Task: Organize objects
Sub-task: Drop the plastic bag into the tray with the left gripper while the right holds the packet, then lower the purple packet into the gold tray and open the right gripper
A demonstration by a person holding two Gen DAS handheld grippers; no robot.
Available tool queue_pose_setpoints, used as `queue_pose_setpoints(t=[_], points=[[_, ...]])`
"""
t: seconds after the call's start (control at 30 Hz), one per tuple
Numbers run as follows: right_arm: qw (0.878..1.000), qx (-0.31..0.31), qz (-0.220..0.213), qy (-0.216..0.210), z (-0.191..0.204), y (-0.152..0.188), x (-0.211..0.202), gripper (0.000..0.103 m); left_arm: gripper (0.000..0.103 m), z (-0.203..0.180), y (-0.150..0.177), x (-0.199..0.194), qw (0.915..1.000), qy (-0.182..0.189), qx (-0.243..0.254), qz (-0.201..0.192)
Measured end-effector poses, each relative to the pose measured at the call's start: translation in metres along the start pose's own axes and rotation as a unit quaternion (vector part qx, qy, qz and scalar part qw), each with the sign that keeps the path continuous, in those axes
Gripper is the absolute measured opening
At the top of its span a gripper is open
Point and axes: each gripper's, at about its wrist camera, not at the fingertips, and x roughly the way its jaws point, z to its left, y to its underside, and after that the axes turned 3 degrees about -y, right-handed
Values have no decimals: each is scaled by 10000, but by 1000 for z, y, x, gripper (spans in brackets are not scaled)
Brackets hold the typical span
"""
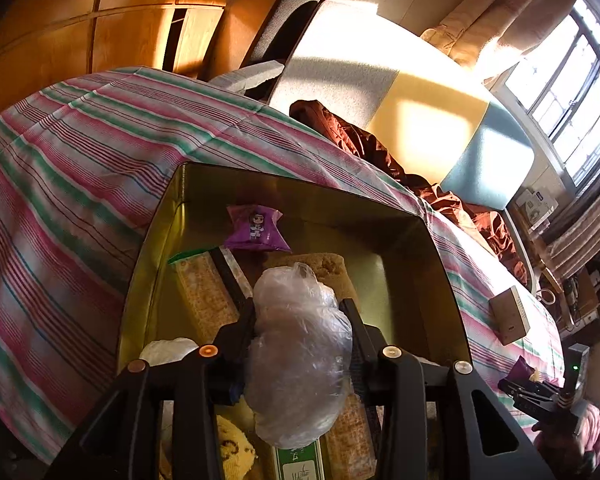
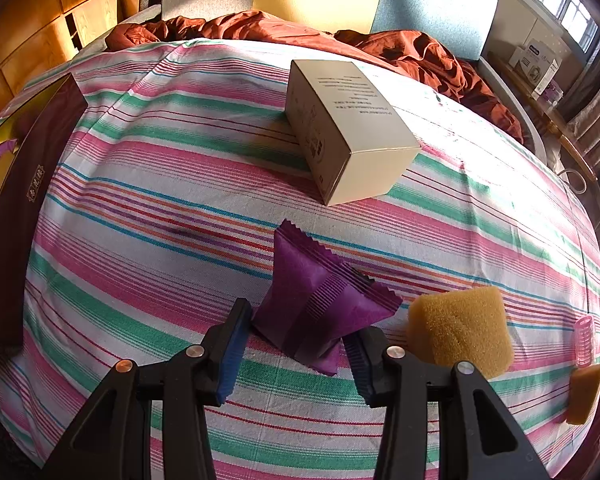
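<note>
My left gripper (image 1: 300,312) is shut on a clear plastic-wrapped bundle (image 1: 300,356) and holds it over an open gold-lined box (image 1: 440,264). The box holds a purple snack packet (image 1: 256,228), cracker packs (image 1: 208,292), a brown sponge (image 1: 320,264) and a yellow cloth (image 1: 232,448). My right gripper (image 2: 300,332) is shut on a purple packet (image 2: 320,304), just above the striped cloth (image 2: 160,208). A yellow sponge (image 2: 460,328) lies right of that gripper. The right gripper also shows at the far right of the left wrist view (image 1: 516,384).
A beige carton (image 2: 348,128) stands on the cloth beyond the right gripper. The box's dark outer side (image 2: 24,200) is at the left. A pink hair roller (image 2: 584,340) and a second sponge (image 2: 584,396) lie at the right edge. Rust-brown fabric (image 2: 400,48) is bunched at the back.
</note>
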Motion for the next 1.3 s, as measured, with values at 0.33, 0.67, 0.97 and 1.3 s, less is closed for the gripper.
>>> queue_pose_setpoints(t=[0.33, 0.67, 0.97, 1.3], points=[[10000, -23, -3, 24, 1, -1, 2, 46, 74, 8, 23, -25, 9983, -421, 41, -399], [9997, -137, -53, 178, 4, -2, 1, 46, 74, -11, 66, -54, 9909, -816, 806, -709], [9997, -205, -88, 134, 12, -1, -3, 45, 74, -30, 76, -65, 9863, -755, 1199, -843], [9995, -325, -52, 25, 32, 3, -5, 45, 75, -26, 89, -70, 9854, -758, 1298, -798]])
